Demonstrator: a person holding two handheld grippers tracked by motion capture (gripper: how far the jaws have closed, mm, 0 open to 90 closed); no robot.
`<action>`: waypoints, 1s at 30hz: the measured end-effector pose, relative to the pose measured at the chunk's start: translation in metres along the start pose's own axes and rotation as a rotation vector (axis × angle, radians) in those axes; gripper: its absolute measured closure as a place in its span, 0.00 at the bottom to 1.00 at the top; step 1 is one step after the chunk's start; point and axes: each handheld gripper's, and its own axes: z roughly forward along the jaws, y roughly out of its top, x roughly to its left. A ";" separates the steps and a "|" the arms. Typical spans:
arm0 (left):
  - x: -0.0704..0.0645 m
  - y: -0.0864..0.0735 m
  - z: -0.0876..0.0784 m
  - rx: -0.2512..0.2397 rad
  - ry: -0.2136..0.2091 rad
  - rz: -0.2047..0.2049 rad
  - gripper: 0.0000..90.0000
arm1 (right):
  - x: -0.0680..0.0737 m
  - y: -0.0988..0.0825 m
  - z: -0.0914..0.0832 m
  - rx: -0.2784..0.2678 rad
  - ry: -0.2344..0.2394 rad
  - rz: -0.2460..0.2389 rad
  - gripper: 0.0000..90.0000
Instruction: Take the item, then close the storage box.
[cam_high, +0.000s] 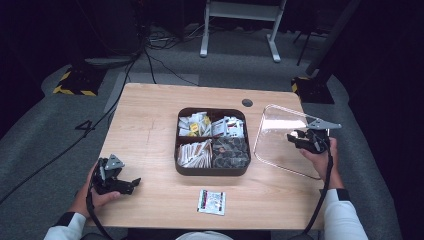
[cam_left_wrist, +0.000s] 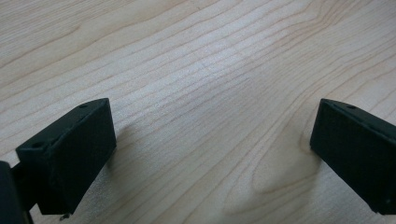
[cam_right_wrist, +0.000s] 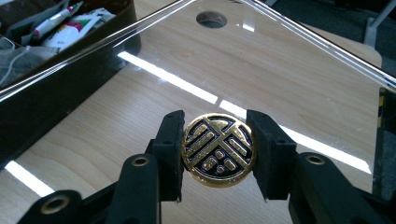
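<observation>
The right claw (cam_right_wrist: 217, 154) is clenched on the round gold knob (cam_right_wrist: 218, 150) of a clear lid (cam_high: 281, 140). The lid sits tilted just to the right of the dark box (cam_high: 212, 141), with its far edge up. It does not touch the box.

The box has four parts inside. Small packets fill all four, and they are too tiny to read or count. One more packet (cam_high: 211, 202) lies flat on the desk (cam_high: 150, 125), in front of the box, near the front edge. A small dark hole (cam_high: 247, 102) is in the desk behind the box.

The left claw (cam_high: 131, 184) rests on the desk well to the left of the box. In the left gripper view its jaws stand wide apart with bare wood between them.
</observation>
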 end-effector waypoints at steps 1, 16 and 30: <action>0.000 0.000 0.000 0.000 0.000 0.000 0.01 | 0.002 0.003 -0.003 -0.002 0.001 -0.005 0.66; 0.000 0.000 0.000 0.001 -0.003 0.001 0.01 | 0.021 0.037 -0.012 -0.024 0.030 -0.058 0.66; 0.000 0.000 0.000 0.000 -0.001 -0.001 0.01 | 0.051 0.065 0.003 -0.022 0.097 -0.105 0.66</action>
